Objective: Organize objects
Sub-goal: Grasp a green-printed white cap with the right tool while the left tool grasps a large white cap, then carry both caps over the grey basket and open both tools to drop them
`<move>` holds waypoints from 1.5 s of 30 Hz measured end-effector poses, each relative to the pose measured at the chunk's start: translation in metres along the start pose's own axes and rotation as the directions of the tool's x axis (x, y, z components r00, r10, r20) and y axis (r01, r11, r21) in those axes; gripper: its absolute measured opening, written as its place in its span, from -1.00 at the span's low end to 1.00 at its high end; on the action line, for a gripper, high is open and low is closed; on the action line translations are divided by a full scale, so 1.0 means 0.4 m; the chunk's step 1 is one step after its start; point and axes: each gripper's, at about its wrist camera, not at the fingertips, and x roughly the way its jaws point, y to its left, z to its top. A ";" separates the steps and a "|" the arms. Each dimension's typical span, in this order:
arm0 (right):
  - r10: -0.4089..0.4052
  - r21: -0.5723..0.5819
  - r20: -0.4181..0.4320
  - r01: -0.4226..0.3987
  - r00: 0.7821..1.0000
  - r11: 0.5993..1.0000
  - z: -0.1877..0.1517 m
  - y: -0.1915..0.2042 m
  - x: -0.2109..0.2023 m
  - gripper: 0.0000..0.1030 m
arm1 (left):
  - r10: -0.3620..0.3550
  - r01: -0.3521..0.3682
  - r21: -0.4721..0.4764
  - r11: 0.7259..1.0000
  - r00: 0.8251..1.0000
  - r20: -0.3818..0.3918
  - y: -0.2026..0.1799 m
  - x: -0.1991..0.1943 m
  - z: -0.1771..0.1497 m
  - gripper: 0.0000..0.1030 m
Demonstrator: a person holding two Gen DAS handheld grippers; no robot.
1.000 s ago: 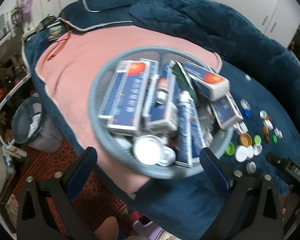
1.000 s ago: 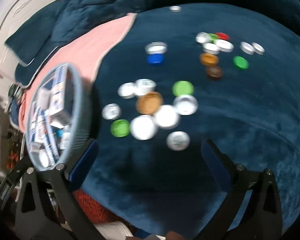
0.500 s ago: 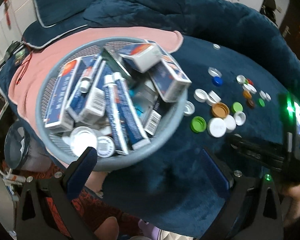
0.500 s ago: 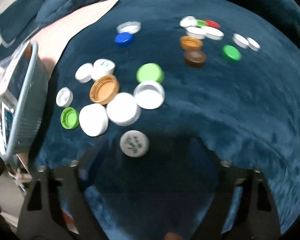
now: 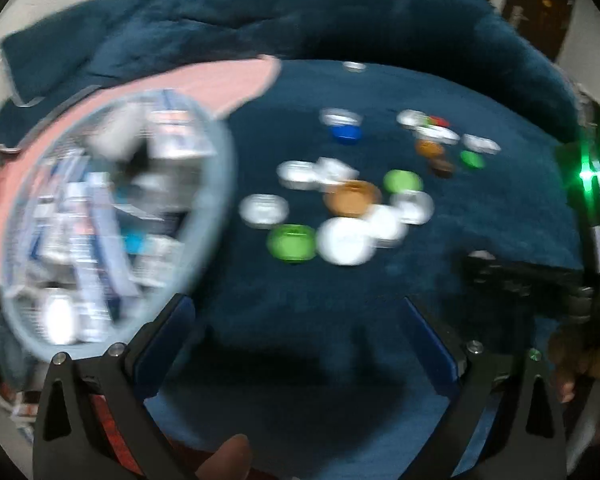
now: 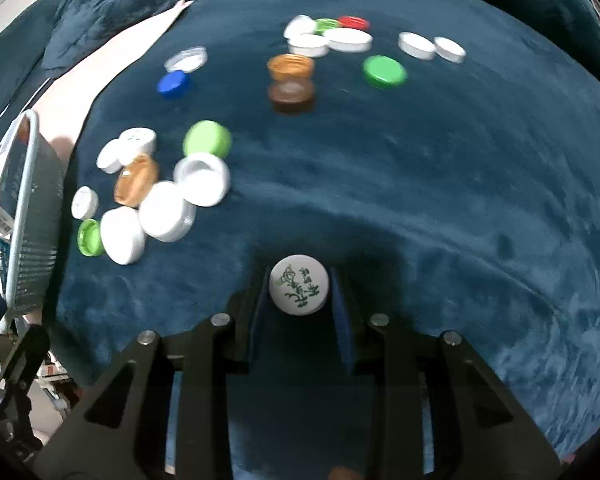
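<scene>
One round white cap with green print, between the closing right claw pads. One grey mesh basket; left claw released, empty. Two orange caps.

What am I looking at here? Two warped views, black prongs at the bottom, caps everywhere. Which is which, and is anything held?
No robot arm: a person carries a two-finger gripper in each hand, each with a fisheye camera looking along its fingers. The blurred view is the left gripper, open over the blue blanket; beside it stands a mesh basket of boxes and tubes. The sharp view is the right gripper, its jaws closing around a white printed cap. Other loose bottle caps lie scattered beyond.
</scene>
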 end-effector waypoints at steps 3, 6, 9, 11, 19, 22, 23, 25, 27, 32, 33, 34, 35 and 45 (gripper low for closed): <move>0.015 0.015 -0.001 -0.015 1.000 1.000 -0.015 -0.039 -0.004 -0.39 | -0.019 0.019 0.035 0.999 1.000 0.002 -0.056 0.032 0.010 0.97; 0.023 0.020 0.004 -0.023 1.000 1.000 -0.021 -0.067 -0.011 -0.39 | -0.071 0.070 -0.029 0.997 0.995 -0.070 -0.069 0.108 0.020 0.84; 0.036 0.018 -0.002 -0.035 0.999 0.999 -0.030 -0.085 -0.013 -0.39 | -0.078 0.068 -0.085 0.994 0.989 -0.123 -0.065 0.170 0.020 0.71; 0.047 0.018 -0.004 -0.047 0.999 0.999 -0.032 -0.091 -0.010 -0.39 | -0.049 0.036 -0.101 0.994 0.991 -0.129 -0.061 0.196 0.026 0.60; 0.082 0.013 -0.008 -0.082 0.997 0.997 -0.030 -0.094 -0.004 -0.39 | -0.017 0.004 -0.146 0.989 0.996 -0.087 -0.035 0.212 0.053 0.26; 0.087 0.012 -0.009 -0.086 0.996 0.996 -0.030 -0.096 -0.006 -0.39 | -0.015 0.005 -0.133 0.991 0.997 -0.076 -0.031 0.207 0.054 -0.22; 0.086 0.010 -0.010 -0.086 0.996 0.996 -0.031 -0.097 -0.006 -0.39 | -0.022 0.012 -0.131 0.991 0.997 -0.072 -0.030 0.201 0.052 -0.22; 0.084 0.009 -0.010 -0.084 0.996 0.996 -0.031 -0.096 -0.007 -0.39 | -0.036 0.026 -0.134 0.991 0.996 -0.077 -0.018 0.196 0.052 -0.22; 0.086 0.005 -0.010 -0.086 0.996 0.996 -0.028 -0.096 -0.006 -0.39 | -0.050 0.039 -0.137 0.990 0.995 -0.083 -0.008 0.182 0.046 -0.22; 0.106 0.000 0.003 -0.106 0.994 0.994 -0.014 -0.076 -0.020 -0.39 | -0.063 0.056 -0.106 0.993 0.996 -0.063 -0.005 0.122 0.037 -0.22; 0.112 -0.003 0.006 -0.112 0.994 0.994 -0.009 -0.067 -0.022 -0.39 | -0.061 0.056 -0.097 0.994 0.997 -0.056 -0.003 0.109 0.035 -0.22; 0.126 -0.004 0.007 -0.126 0.992 0.992 -0.007 -0.062 -0.027 -0.39 | -0.063 0.058 -0.094 0.994 0.997 -0.049 0.001 0.095 0.031 -0.22; 0.141 -0.002 0.007 -0.141 0.990 0.990 -0.006 -0.059 -0.031 -0.39 | -0.069 0.065 -0.096 0.993 0.997 -0.043 0.009 0.080 0.028 -0.22; 0.252 0.048 0.014 -0.252 0.968 0.966 0.009 -0.001 -0.068 -0.40 | -0.084 0.087 -0.098 0.991 0.996 0.036 0.070 -0.058 0.017 -0.22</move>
